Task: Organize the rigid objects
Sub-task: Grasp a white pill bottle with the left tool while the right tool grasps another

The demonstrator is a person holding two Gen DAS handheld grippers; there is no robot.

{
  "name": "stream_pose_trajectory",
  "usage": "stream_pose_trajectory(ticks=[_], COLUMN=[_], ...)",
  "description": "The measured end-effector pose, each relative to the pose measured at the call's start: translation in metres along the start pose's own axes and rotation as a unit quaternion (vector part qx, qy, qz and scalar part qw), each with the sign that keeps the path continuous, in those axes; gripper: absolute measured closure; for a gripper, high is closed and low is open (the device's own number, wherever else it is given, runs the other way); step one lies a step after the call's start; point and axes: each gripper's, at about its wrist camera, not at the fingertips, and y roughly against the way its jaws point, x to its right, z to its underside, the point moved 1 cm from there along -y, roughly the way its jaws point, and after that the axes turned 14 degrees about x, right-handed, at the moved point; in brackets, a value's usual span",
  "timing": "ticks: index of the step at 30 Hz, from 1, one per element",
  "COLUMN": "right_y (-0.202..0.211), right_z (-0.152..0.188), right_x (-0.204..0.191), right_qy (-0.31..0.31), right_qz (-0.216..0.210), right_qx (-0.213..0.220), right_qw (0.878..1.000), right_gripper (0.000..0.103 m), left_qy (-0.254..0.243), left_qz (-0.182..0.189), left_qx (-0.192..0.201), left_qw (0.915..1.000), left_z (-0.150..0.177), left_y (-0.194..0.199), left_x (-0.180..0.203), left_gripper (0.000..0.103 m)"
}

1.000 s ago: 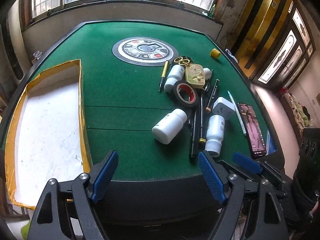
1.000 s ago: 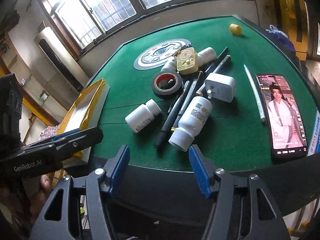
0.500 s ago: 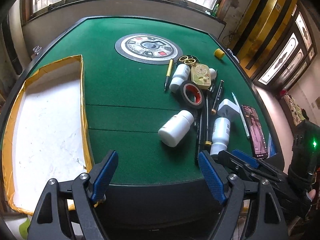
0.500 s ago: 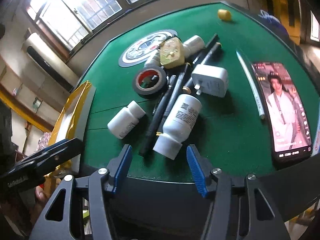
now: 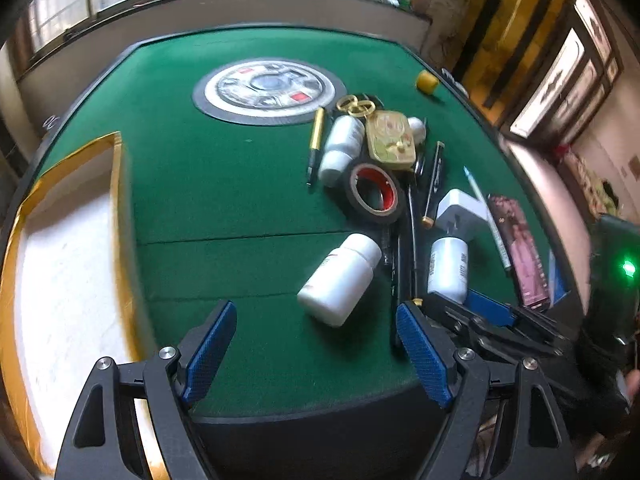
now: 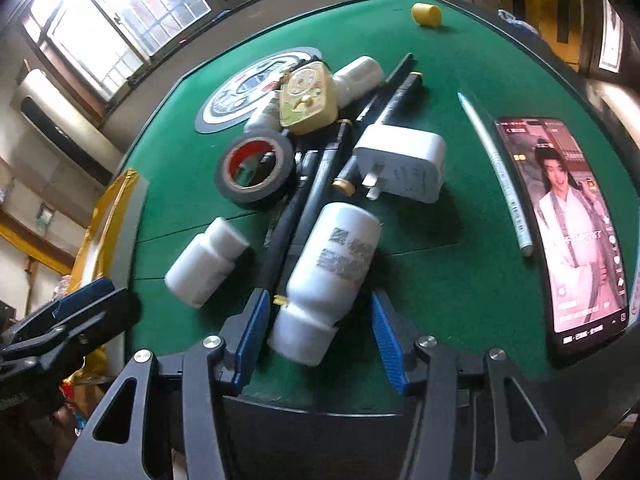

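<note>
A heap of rigid items lies on the green felt table [image 5: 224, 184]. In the right wrist view, a large white bottle with a printed label [image 6: 332, 272] lies on its side. Its cap end sits between the fingers of my right gripper [image 6: 318, 340], whose jaws are closing; a gap still shows beside the cap. A smaller white bottle [image 5: 340, 280] lies just ahead of my left gripper [image 5: 316, 344], which is open with nothing between its blue pads. A gold-edged white tray [image 5: 64, 280] stands at the left.
Beyond the bottles lie a black tape roll [image 6: 256, 168], a white charger [image 6: 404, 160], a yellow tin [image 6: 308, 98], several black pens [image 6: 316, 184] and another white bottle [image 5: 340, 144]. A lit phone [image 6: 572, 220] and a pale pen [image 6: 496, 168] lie on the right, a yellow cap [image 6: 426, 14] far back.
Both grippers have come forward and lower toward the table. The right jaws have narrowed, and the large bottle's cap now lies between them. The left jaws stay wide.
</note>
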Motion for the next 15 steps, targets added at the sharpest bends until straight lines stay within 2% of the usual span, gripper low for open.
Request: stream_pose_trajectory(ticks=[2,5,7,9,10,11,15], right_y=[-0.003,-0.007,-0.010,-0.011,-0.012,-0.012,-0.017], right_z=[0.000,0.001,0.002,0.001,0.001,0.002,0.003], right_x=[0.001,0.002,0.002,0.005,0.006,0.005,0.006], right_qy=[0.004,0.007,0.016,0.019,0.019,0.020,0.019], right_qz=[-0.002,-0.006,0.001,0.003,0.001,0.000,-0.005], right_qx=[-0.001,-0.004,-0.002,-0.001,0.000,0.001,0.002], right_qw=[1.000,1.000,1.000,1.000,1.000,1.000,1.000], right_gripper=[0.066,0.070,0.070,0.070,0.070,0.070,0.070], left_qy=[-0.016,-0.042,-0.055,-0.057,-0.054,-0.051,-0.065], left_qz=[0.006,0.002,-0.001,-0.005,-0.001,0.005,-0.006], left_qx=[-0.006,-0.009,-0.025,-0.042,-0.052,-0.063,-0.052], left_qw=[0.9998,0.9991,0.9982,0.9975,0.9972,0.9967,0.9965], left_z=[-0.005,-0.012,-0.013,-0.010,-0.007,-0.004,0.005], left_y=[-0.013,-0.029,-0.042,-0.052,-0.056,-0.060,-0.056], left_x=[0.006,0.014,0.016,0.014,0.011,0.009,0.009], left_gripper=[0.018,0.019,0.020,0.037,0.041,0.049,0.056])
